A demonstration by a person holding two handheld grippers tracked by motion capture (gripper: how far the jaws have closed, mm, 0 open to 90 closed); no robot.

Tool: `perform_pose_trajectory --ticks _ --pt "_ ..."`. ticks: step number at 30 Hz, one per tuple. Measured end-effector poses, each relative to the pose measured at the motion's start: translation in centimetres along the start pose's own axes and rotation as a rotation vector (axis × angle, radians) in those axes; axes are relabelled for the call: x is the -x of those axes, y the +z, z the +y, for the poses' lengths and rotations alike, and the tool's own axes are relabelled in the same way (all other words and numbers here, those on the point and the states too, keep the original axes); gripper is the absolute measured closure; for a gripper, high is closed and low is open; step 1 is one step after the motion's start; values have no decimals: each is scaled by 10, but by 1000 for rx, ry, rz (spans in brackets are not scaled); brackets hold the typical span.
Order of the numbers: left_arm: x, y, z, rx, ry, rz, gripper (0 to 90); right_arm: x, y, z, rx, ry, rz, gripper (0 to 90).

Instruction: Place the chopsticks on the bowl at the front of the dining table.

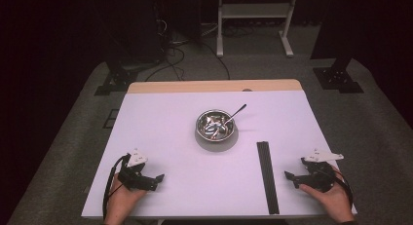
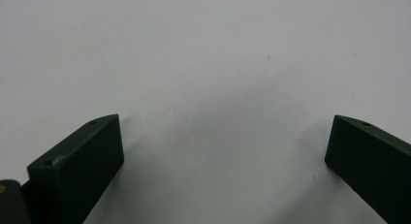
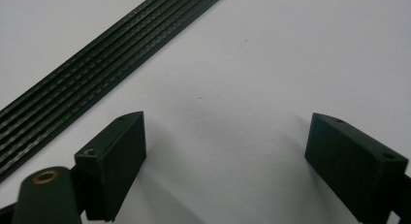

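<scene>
Nearest the camera, at the table's near left, the left gripper rests in the person's left hand, jaws spread wide over bare white table with nothing between them; the left gripper view shows plain tabletop in the gap. Farther back, at the middle, a metal bowl stands on the table, well apart from both grippers, with a spoon leaning in it, its handle pointing up to the right; what lies in the bowl is too small to tell, perhaps more cutlery. Right of the bowl lies a long black ribbed strip, running toward the near edge. Just right of it the right gripper, held in the right hand, stands wide and empty, near the strip but not touching.
</scene>
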State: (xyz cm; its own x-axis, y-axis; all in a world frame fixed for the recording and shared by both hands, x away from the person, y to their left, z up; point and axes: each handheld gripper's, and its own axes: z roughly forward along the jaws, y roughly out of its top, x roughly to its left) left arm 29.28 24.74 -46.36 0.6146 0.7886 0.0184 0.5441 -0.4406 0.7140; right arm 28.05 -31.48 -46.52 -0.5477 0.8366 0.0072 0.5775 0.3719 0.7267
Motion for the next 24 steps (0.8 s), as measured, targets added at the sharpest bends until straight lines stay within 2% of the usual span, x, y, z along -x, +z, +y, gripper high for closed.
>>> perform_pose_trajectory --ticks 11,17,24 --pt "0 0 0 4 4 2 0 1 0 1 -6 3 6 131" --pt "0 0 0 4 4 2 0 1 -2 3 -10 4 -8 131" --pt "0 0 0 4 3 2 0 3 -6 12 39 3 -17 131"
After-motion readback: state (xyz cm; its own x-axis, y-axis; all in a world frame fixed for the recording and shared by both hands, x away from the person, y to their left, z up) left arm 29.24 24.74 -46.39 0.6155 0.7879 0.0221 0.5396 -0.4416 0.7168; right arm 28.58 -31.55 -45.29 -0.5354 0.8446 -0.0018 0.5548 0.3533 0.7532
